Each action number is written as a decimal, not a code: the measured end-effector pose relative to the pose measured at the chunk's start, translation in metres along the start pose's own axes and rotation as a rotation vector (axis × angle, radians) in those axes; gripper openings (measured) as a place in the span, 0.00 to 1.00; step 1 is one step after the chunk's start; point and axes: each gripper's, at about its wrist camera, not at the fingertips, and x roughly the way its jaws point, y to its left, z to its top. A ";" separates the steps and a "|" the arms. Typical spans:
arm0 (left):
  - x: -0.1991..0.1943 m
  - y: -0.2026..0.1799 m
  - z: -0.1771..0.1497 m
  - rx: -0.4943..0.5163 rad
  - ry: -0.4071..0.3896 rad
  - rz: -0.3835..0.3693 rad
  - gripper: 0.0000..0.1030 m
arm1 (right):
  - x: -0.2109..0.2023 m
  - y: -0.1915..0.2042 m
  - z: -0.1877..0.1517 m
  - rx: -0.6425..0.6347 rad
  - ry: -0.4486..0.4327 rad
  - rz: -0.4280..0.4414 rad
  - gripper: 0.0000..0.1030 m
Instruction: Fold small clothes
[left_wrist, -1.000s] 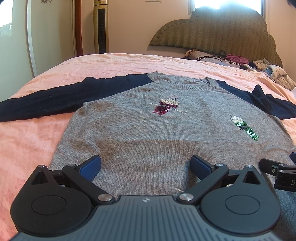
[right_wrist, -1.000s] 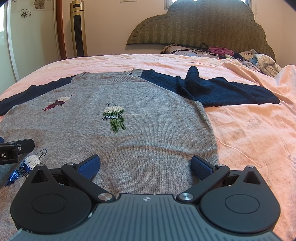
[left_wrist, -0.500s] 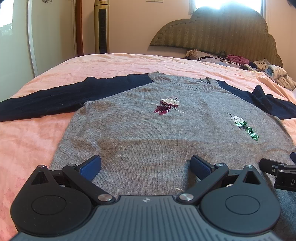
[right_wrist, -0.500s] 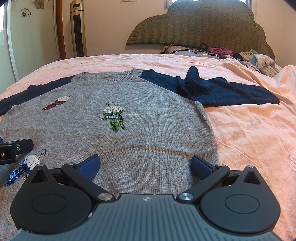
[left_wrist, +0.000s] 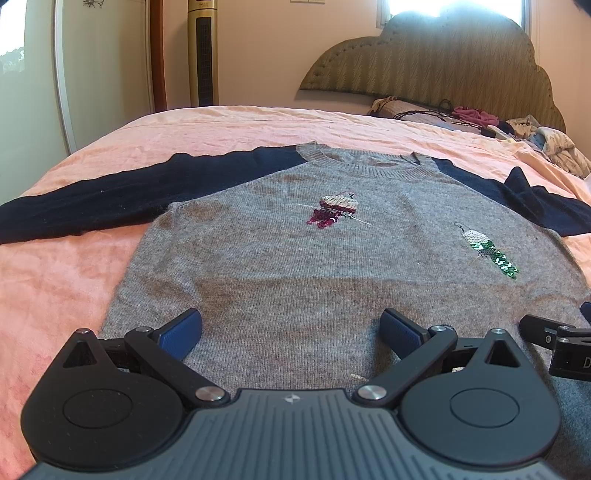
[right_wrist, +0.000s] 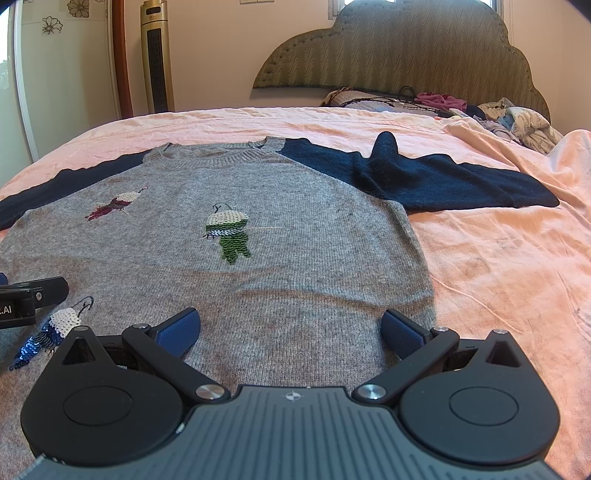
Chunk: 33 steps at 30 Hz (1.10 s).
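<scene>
A grey knit sweater (left_wrist: 303, 258) (right_wrist: 303, 229) with navy sleeves lies flat, front up, on the pink bed, neck toward the headboard. Sequin birds decorate its chest. Its left sleeve (left_wrist: 110, 192) stretches out straight; the right sleeve (right_wrist: 436, 177) has a raised crease near the shoulder. My left gripper (left_wrist: 291, 328) hovers open over the lower left part of the hem, nothing between its blue pads. My right gripper (right_wrist: 291, 328) stands open over the lower right part. Each gripper's edge shows in the other's view: the right gripper (left_wrist: 554, 343) and the left gripper (right_wrist: 26, 299).
The pink bedsheet (right_wrist: 498, 258) spreads wide around the sweater. A pile of clothes and cables (right_wrist: 461, 107) lies below the green headboard (right_wrist: 399, 48). A tall gold tower fan (left_wrist: 201, 51) stands by the wall past the bed's far left corner.
</scene>
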 end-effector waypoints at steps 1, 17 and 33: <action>0.000 0.000 0.000 -0.001 0.000 0.000 1.00 | 0.000 0.000 0.000 0.000 0.000 0.000 1.00; 0.000 0.000 0.000 0.000 0.000 0.000 1.00 | 0.001 0.001 0.000 -0.002 0.001 -0.001 1.00; 0.000 0.000 0.000 0.001 0.001 0.000 1.00 | 0.000 -0.002 0.003 0.000 0.010 0.021 1.00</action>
